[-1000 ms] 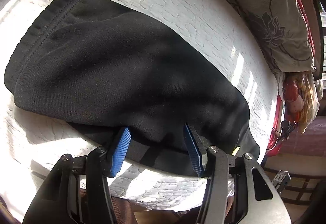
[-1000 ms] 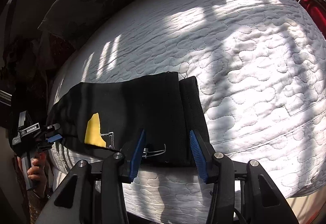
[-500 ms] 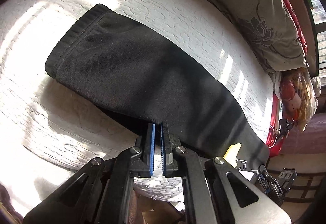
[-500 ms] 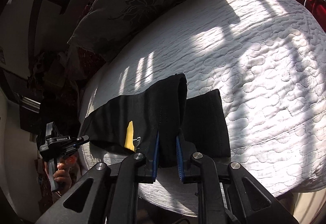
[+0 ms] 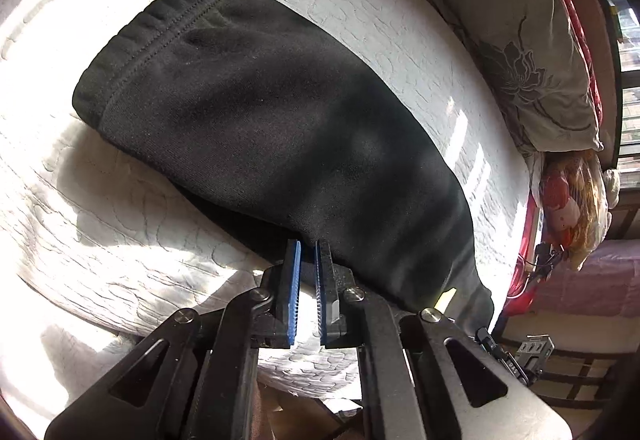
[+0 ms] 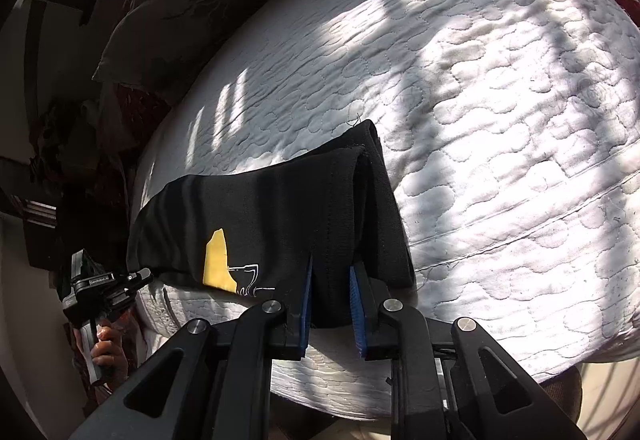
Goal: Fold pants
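Pants: black sweatpants [image 5: 280, 128] lie along the near edge of the bed; we see the ribbed waistband [image 5: 148, 32] at the far left of the left wrist view and a yellow patch [image 6: 216, 260] with white line art in the right wrist view.
Left gripper: our left gripper [image 5: 307, 256] is clenched on the near edge of the sweatpants, blue pads almost together with black cloth between the tips.
Right gripper: our right gripper [image 6: 330, 272] grasps a bunched layer at the hem end, pads pressed on either side of the cloth; a second layer [image 6: 386, 224] lies just beside it on the right.
Containers: we see a clear plastic bag [image 5: 572, 200] by the bed's far corner; its red and pale contents are too blurred to name.
Surface: white quilted mattress cover [image 6: 500, 100], striped with sunlight and shadow.
Room: a floral pillow [image 5: 520, 32] lies at the far side; a window [image 5: 628, 40] shows at the edge.
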The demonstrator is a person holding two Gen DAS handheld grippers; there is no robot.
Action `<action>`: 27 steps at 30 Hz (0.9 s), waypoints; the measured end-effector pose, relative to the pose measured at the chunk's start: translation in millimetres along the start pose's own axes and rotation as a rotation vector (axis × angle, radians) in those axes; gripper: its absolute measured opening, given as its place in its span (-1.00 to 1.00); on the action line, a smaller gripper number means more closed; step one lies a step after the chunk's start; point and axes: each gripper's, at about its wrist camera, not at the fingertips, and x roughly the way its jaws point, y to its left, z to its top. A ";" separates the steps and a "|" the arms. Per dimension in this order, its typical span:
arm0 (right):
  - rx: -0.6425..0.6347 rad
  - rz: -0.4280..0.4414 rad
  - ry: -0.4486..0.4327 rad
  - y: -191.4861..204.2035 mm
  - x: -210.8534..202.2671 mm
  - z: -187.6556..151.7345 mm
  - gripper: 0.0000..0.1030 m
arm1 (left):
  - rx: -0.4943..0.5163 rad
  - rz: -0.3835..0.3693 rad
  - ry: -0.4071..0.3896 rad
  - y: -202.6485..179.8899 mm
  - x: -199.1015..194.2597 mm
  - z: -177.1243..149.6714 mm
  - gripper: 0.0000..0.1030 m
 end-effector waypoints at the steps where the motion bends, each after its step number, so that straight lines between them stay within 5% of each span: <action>1: 0.001 0.002 -0.004 0.5 -0.6 0.8 -0.64 | 0.003 -0.001 0.000 -2.5 1.9 1.0 -0.93; 7: -0.005 0.005 -0.004 3.6 -2.2 2.7 -0.64 | -0.015 -0.010 0.041 -5.3 14.9 -9.2 -0.76; 11: -0.006 0.009 -0.002 3.5 -3.1 4.7 -0.63 | -0.067 0.015 -0.014 5.4 13.2 -7.3 -0.30; 19: 0.004 0.013 -0.003 0.2 -3.9 4.9 -0.63 | -0.165 -0.054 -0.037 4.8 14.0 10.0 -0.30; 22: 0.009 0.017 -0.003 -1.7 -3.7 4.7 -0.63 | -0.188 -0.048 -0.029 0.2 20.5 12.4 -0.44; 24: 0.011 0.021 -0.006 -3.1 -3.4 5.1 -0.63 | -0.189 -0.016 -0.018 1.1 22.4 12.4 -0.91; 27: -0.002 0.012 -0.016 -3.2 -3.0 6.4 -0.68 | -0.212 -0.036 -0.001 9.4 17.4 11.7 -0.97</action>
